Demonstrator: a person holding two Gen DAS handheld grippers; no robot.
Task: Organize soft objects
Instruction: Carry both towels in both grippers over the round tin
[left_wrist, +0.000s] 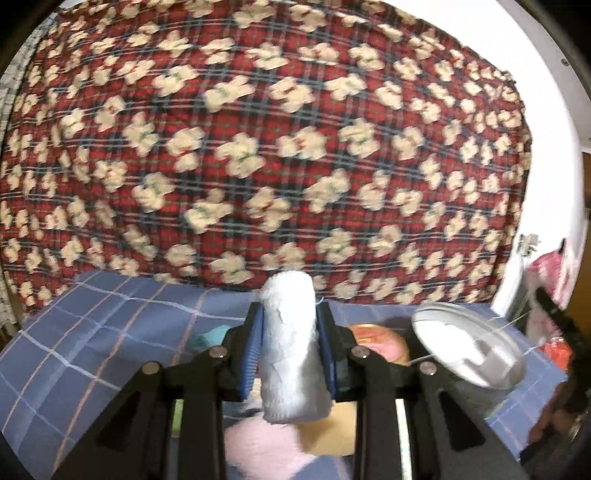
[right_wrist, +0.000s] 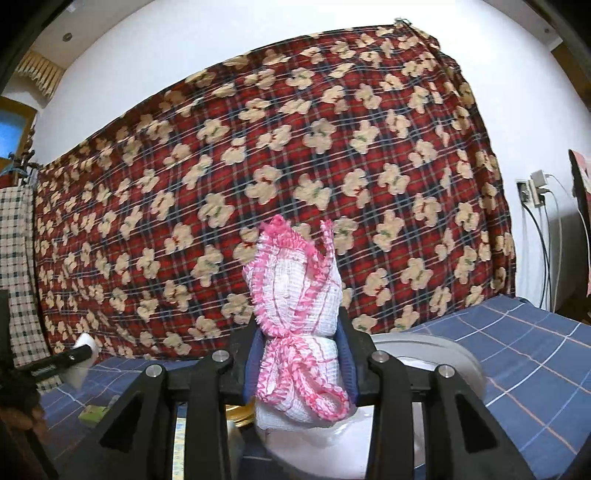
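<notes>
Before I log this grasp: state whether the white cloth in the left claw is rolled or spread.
Rolled. The white cloth stands as a tight upright cylinder pinched between the left claw pads.

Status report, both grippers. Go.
Left gripper shut on white rolled cloth, held upright. Right gripper shut on pink-trimmed cloth bundle. Silver tin right of left gripper, over blue plaid sheet.

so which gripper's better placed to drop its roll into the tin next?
Probably right. The right gripper, shut on the pink-trimmed white cloth roll, is directly over the round silver tin; the left gripper, holding the white towel roll, is beside it.
</notes>
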